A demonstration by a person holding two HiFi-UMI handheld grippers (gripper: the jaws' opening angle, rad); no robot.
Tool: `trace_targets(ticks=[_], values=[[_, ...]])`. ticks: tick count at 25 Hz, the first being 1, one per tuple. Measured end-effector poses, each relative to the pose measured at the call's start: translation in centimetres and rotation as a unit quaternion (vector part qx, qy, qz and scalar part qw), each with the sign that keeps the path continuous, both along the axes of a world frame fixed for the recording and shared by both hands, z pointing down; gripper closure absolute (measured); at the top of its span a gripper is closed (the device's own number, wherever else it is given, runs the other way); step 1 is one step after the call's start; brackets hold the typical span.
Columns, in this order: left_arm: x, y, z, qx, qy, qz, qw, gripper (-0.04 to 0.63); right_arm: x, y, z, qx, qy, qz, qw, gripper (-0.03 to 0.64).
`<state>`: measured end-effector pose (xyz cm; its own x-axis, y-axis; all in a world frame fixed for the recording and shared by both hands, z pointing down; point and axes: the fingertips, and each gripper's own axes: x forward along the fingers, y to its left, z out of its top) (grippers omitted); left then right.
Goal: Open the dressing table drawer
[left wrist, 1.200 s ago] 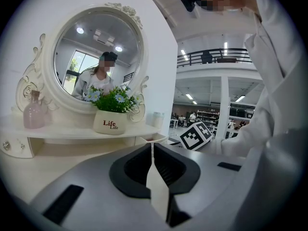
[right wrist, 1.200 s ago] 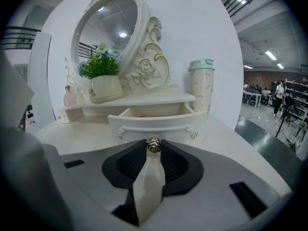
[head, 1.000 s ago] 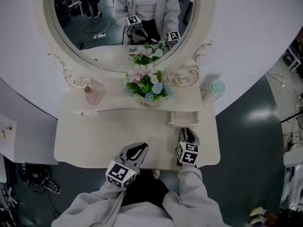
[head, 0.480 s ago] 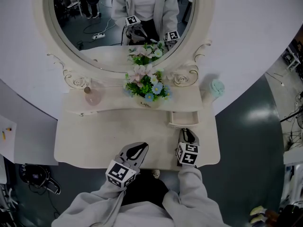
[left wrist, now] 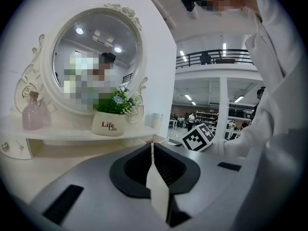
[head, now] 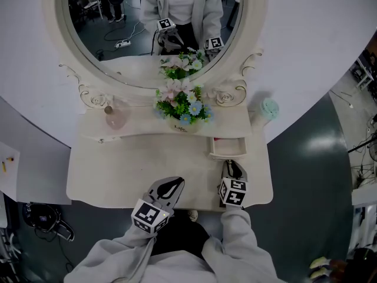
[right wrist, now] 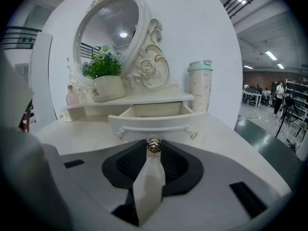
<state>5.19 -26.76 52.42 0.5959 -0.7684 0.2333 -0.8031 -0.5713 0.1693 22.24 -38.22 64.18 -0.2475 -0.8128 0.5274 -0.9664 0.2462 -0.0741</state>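
The right gripper (right wrist: 153,149) clamps the metal knob (right wrist: 153,145) of the open right-hand drawer (right wrist: 153,121), while the left gripper (left wrist: 152,147), jaws together, hovers over the table (head: 118,170).

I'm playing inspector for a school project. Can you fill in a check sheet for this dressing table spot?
Surface: white dressing table top.
Job's things: small drawer on the right stands pulled out; its knob is gripped.
Clutter: flower pot, pink bottle, mint cup on the shelf.
Grippers: right gripper shut on the knob; left gripper shut, empty.
Cables: thin ones on the floor, far right.
Surroundings: oval mirror, dark floor.
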Motion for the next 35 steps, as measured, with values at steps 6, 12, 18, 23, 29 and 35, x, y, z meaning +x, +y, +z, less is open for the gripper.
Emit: trace_targets(ticks=[6, 12, 18, 23, 29, 35], values=[[0.4, 0.2, 0.0, 0.001, -0.001, 0.004, 1.0, 0.566, 0.0, 0.5, -0.1, -0.004, -0.025, 0.005, 1.0, 0.508], [1.3, 0.4, -0.3, 0.007, -0.001, 0.017, 0.9998, 0.566, -0.1, 0.9, -0.2, -0.008, -0.048, -0.005, 0.999, 0.479], [1.6, 0.6, -0.4, 0.01, -0.003, 0.022, 0.9997, 0.566, 0.5, 2.6, -1.3, -0.006, -0.084, -0.003, 0.996, 0.406], [2.3, 0.6, -0.8, 0.015, -0.003, 0.032, 0.9994, 0.566, 1.3, 4.5, -3.0, 0.005, -0.105, -0.006, 0.994, 0.368], [3.2, 0.3, -1.6, 0.026, -0.002, 0.043, 0.9987, 0.566, 2.0, 6.9, -6.4, 0.027, -0.136, -0.009, 0.99, 0.365], [4.6, -0.5, -2.5, 0.041, 0.006, 0.062, 0.9972, 0.566, 1.0, 9.2, -11.1, 0.065, -0.149, -0.029, 0.986, 0.365]])
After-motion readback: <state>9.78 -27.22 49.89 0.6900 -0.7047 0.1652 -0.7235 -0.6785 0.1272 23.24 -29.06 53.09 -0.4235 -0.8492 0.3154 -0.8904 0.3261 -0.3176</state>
